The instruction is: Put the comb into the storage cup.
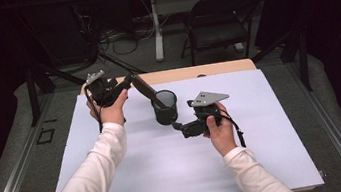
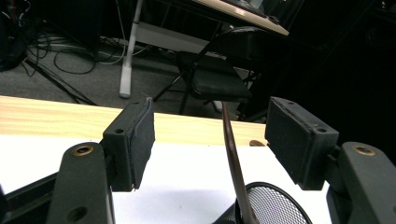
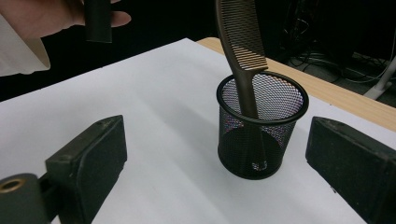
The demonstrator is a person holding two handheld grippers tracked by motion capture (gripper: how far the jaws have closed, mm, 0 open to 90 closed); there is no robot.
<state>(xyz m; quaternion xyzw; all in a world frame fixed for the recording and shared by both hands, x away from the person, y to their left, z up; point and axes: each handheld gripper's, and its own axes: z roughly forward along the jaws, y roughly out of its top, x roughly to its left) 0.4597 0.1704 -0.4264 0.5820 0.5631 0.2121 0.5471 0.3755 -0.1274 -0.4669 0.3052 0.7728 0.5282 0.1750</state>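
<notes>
A black mesh cup [image 1: 165, 107] stands upright on the white sheet, left of the middle. A brown comb [image 1: 143, 87] stands handle-down in it and leans up to the left. In the left gripper view, the comb [image 2: 232, 149] rises edge-on from the cup [image 2: 275, 207] between the jaws of my left gripper [image 2: 210, 140], with a gap on each side; that gripper [image 1: 131, 80] is open. My right gripper [image 1: 177, 125] is open just in front of the cup. In its own view the jaws of this gripper [image 3: 219, 144] stand wide apart, short of the cup [image 3: 259, 126] and the comb [image 3: 240, 42].
The white sheet [image 1: 178, 165] covers most of a wooden table [image 1: 195, 72]. Behind the table are a black folding chair [image 1: 218, 18], a white desk leg [image 1: 156, 27] and cables on the floor. Dark stands flank the table's far corners.
</notes>
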